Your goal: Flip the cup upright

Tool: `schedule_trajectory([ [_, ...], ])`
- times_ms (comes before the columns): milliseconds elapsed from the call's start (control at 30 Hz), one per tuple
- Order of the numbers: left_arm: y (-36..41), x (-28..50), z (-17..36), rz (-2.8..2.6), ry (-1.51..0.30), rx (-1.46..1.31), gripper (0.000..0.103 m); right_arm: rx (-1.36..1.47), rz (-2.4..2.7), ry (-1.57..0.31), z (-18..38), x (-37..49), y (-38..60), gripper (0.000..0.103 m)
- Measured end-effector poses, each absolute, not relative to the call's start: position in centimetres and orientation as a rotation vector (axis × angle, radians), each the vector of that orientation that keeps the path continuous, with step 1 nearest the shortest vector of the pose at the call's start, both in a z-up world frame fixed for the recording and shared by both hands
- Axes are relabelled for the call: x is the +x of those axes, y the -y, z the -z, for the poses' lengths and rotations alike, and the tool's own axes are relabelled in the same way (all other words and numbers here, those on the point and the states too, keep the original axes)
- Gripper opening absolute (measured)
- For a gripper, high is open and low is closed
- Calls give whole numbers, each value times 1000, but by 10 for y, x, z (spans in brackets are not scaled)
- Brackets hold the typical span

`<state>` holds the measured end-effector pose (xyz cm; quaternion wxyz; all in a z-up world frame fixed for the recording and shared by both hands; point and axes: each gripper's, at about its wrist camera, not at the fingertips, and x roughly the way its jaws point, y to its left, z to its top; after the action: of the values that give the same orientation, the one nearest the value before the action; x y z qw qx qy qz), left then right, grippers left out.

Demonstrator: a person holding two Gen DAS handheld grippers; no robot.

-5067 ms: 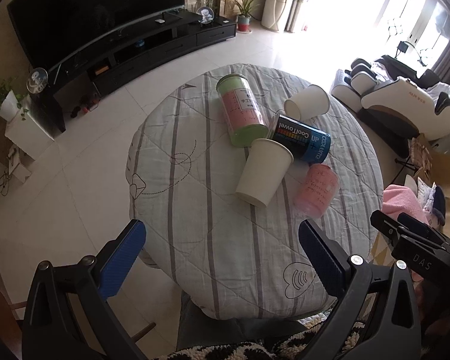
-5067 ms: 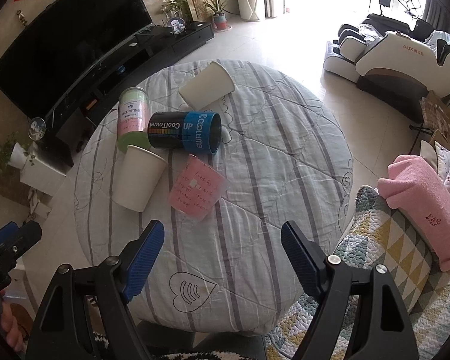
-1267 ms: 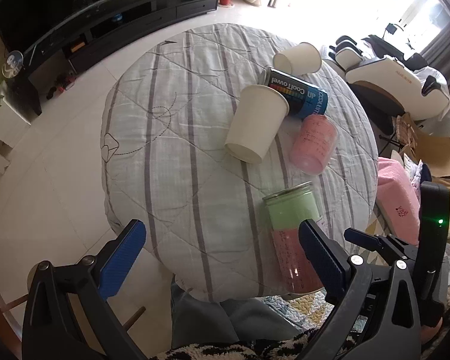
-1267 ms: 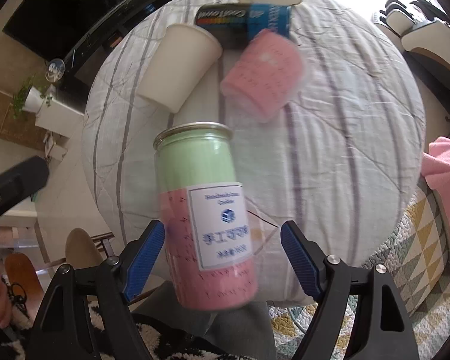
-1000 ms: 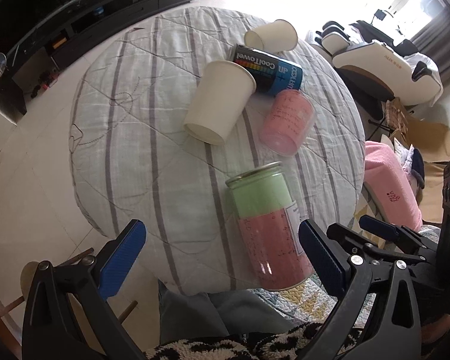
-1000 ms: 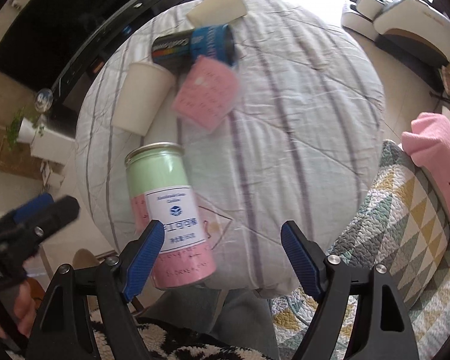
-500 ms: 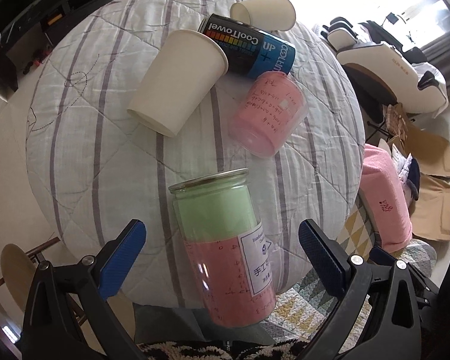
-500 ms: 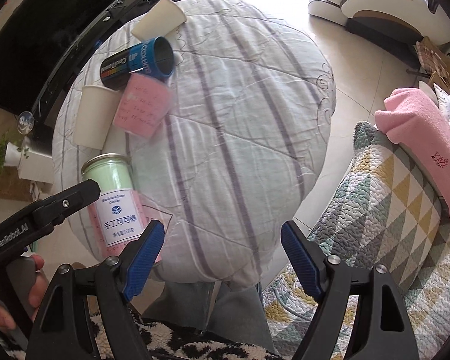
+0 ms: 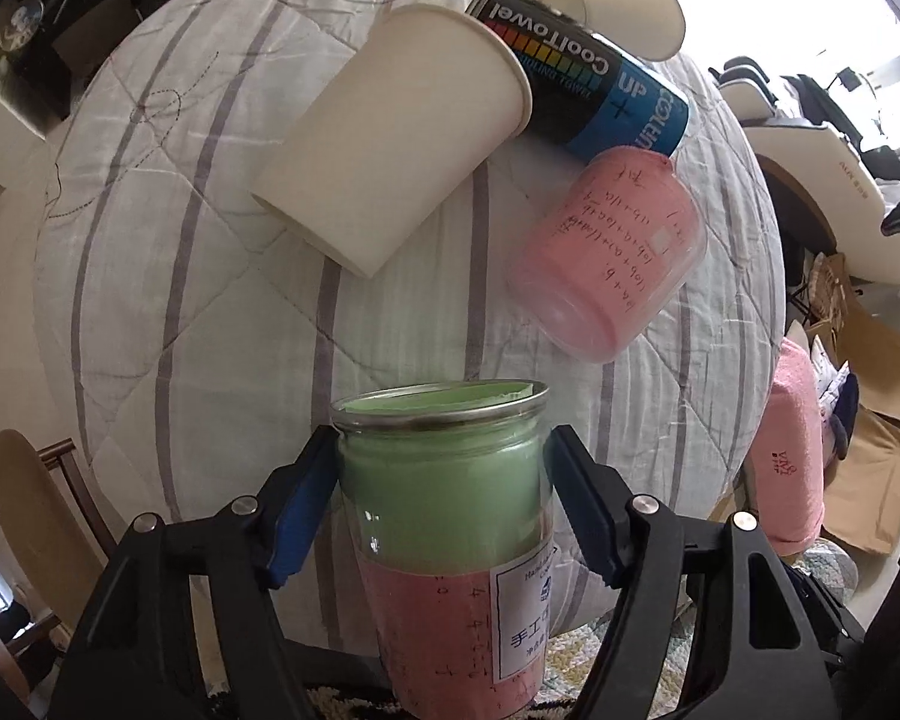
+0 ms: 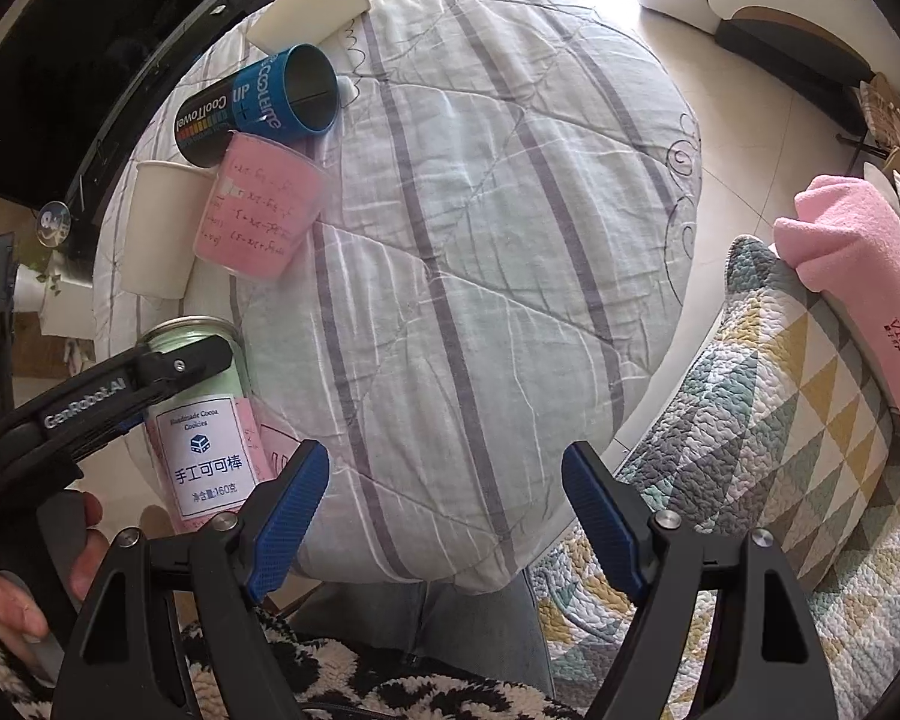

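Right now my left gripper (image 9: 441, 468) has its jaws clamped on the jar (image 9: 450, 516), one blue pad on each side just below the rim. It is a clear jar, green in the upper part and pink below, with a white label, and it stands upright at the near edge of the counter (image 9: 210, 276), mouth up. From the right wrist view I see the same jar (image 10: 201, 420) at the counter's (image 10: 510, 240) left rim, with the left gripper's (image 10: 168, 372) black arm crossing its green part. My right gripper (image 10: 444, 498) hangs off to the side over the near edge, its jaws wide apart with only quilted cloth between them.

Beyond the jar, a pink cup (image 9: 612, 258) lies on its side. Left of it a big paper cup (image 9: 402, 126) also lies on its side, its rim resting against a black-and-blue can (image 9: 588, 78), which lies flat too. Farthest off, a second paper cup (image 9: 618, 6) lies tipped over just behind the can.
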<state>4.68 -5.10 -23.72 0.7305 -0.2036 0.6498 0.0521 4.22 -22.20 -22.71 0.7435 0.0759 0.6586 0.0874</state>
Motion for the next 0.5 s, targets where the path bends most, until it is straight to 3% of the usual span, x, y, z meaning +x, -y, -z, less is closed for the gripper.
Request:
schedule_trajectory([
  [500, 44, 48, 172, -77, -1276, -361, 72, 220, -205, -1405, 216, 47, 220, 81],
])
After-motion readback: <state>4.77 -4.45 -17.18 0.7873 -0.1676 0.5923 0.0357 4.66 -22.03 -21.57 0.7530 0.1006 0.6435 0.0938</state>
